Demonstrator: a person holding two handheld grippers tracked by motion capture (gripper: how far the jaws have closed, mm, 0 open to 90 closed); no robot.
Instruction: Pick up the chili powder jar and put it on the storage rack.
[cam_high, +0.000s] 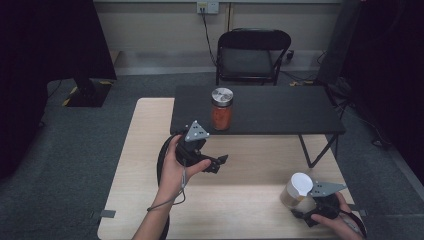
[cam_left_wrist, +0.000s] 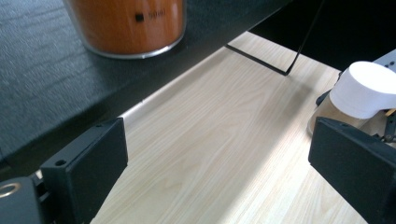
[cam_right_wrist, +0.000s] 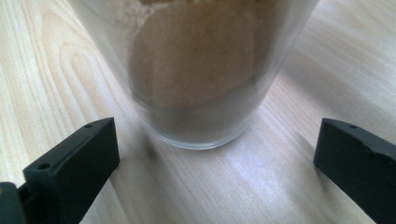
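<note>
High view: a light wooden surface (cam_high: 150, 200) was seen w/ a black low shelf-like table (cam_high: 280, 110) set across its far part; on that black table stood a jar w/ orange contents & metal lid (cam_high: 221, 109). The left claw (cam_high: 222, 160) was held over the mid surface, pointing toward the right side, nothing between its jaws. The right claw (cam_high: 295, 204) was placed at the near right corner, right by a white-lidded jar w/ pale brown contents (cam_high: 296, 191) standing upright on the wood; whether contact was made could not be told from here. Left claw view: jaws were shown wide apart & empty, bare wood between them; the orange jar (cam_left_wrist: 128, 25) was seen at top on the black table, the white-lidded jar (cam_left_wrist: 359, 93) far right. Right claw view: jaws stood apart on either side of the pale jar's glass base (cam_right_wrist: 201, 84), jar a little ahead of the pads, not touched. Progress, as judged: the approach to the pale jar was about done, but no grip was yet made. Left to do: the claw to be pushed fwd, closed on the jar, then the jar lifted or handled, likely w/ the left claw assisting at the lid.
</note>
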